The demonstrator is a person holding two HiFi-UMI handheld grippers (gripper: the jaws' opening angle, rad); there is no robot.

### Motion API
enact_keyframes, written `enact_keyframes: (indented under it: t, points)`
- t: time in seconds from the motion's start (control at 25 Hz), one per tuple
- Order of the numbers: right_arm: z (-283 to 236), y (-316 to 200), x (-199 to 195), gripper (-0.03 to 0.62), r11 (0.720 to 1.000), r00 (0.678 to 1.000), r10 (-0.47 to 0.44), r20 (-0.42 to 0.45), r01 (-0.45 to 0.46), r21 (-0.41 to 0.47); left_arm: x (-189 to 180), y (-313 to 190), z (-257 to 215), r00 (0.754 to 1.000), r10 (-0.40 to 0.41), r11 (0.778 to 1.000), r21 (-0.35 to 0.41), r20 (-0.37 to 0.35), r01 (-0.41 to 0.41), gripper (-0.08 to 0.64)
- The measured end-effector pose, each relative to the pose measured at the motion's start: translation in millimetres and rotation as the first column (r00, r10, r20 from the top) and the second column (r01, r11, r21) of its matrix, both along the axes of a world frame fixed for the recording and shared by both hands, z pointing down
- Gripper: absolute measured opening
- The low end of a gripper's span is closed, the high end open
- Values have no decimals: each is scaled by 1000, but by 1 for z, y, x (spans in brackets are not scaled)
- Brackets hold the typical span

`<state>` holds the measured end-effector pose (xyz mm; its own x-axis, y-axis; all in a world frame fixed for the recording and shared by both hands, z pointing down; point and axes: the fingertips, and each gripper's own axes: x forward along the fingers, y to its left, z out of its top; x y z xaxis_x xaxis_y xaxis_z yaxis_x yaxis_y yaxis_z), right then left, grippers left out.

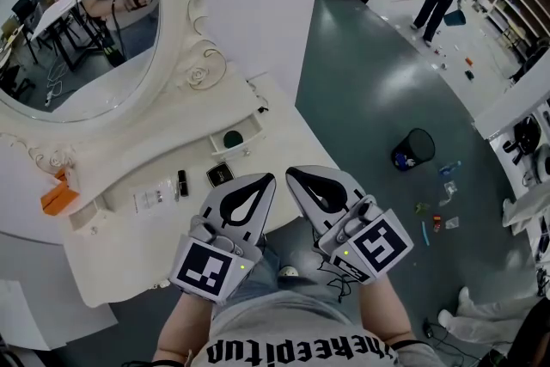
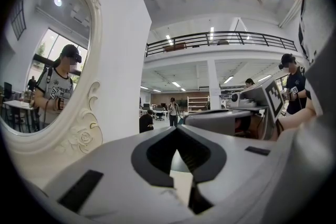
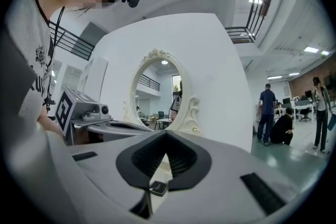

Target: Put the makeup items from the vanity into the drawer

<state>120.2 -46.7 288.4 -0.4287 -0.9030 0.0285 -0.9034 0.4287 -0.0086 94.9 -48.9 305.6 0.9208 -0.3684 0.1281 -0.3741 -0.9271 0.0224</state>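
Observation:
On the white vanity top lie a black square compact, a black lipstick tube and a pale flat packet. A small drawer stands open at the mirror's base, with a dark round item inside. My left gripper and right gripper hover side by side over the vanity's near edge, close to my body. Both are shut and hold nothing. In the right gripper view the compact shows through the gap below the closed tips. The left gripper points past the mirror frame.
An oval mirror with a carved frame backs the vanity. An orange box sits at its left end. On the green floor to the right are a black bin and scattered litter. People stand far back.

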Motion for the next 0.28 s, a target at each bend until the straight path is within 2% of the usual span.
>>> enact_keyframes:
  t: [0.28]
  points:
    - [-1, 4, 0, 12, 1000, 1000, -1, 3, 1, 4, 1, 4, 0, 1000, 2, 1000, 3, 0, -2, 41]
